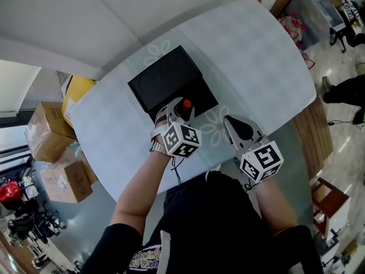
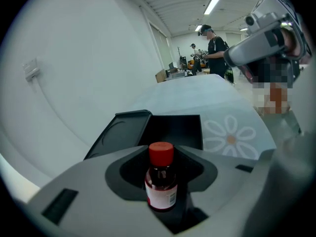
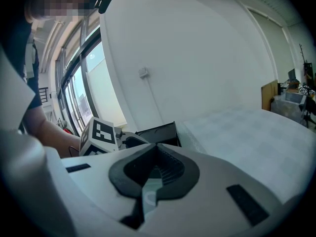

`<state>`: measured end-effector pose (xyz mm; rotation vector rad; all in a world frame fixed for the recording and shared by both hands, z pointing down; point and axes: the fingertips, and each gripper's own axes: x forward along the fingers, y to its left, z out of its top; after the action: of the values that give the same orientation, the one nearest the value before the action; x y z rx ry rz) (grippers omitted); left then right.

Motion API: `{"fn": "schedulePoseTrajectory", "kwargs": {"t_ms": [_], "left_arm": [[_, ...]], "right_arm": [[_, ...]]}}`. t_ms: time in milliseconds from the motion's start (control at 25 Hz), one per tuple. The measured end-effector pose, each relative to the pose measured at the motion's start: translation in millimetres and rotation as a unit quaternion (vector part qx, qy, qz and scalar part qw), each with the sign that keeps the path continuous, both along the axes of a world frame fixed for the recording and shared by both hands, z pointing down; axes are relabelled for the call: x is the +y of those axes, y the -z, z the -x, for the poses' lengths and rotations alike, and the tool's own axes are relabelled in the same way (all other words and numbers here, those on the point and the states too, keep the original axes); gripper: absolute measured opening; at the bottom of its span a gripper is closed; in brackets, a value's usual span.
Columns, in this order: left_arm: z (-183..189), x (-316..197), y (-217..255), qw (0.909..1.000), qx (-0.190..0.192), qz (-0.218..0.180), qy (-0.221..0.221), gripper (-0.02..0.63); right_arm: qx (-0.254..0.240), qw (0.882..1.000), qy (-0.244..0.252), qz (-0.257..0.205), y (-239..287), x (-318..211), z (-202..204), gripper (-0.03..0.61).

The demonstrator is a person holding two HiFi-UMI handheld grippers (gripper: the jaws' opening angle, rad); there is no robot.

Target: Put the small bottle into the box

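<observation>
A small dark bottle (image 2: 161, 181) with a red cap and a white label stands upright between the jaws of my left gripper (image 2: 162, 169), which is shut on it. In the head view the bottle's red cap (image 1: 186, 104) shows at the near edge of the open black box (image 1: 188, 95), with the left gripper (image 1: 175, 114) just before it. The box (image 2: 170, 131) lies right ahead of the bottle, its lid (image 2: 121, 132) folded out to the left. My right gripper (image 1: 238, 129) hovers over the table to the right, shut with nothing in it (image 3: 150, 181).
The pale table (image 1: 251, 56) has a daisy print (image 1: 214, 124) between the grippers. Cardboard boxes (image 1: 48, 130) and a yellow packet (image 1: 77, 93) sit on the floor at the left. A person (image 2: 213, 46) stands far off across the room.
</observation>
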<state>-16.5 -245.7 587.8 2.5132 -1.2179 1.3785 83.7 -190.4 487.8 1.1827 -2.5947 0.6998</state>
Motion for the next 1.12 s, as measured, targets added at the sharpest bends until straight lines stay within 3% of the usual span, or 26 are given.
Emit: {"fn": "schedulePoseTrajectory", "kwargs": {"t_ms": [680,1120], "left_arm": [[-9,-13,-33,0.9988,-0.041,0.025,-0.010,0.160],[-5,-15,-42,0.9982,-0.037,0.048,0.002,0.160]], "right_arm": [[0.006,1.000,-0.016,0.018,-13,11,-14,0.009],[0.003,1.000,-0.025,0.015,-9,19,-25,0.009]]}}
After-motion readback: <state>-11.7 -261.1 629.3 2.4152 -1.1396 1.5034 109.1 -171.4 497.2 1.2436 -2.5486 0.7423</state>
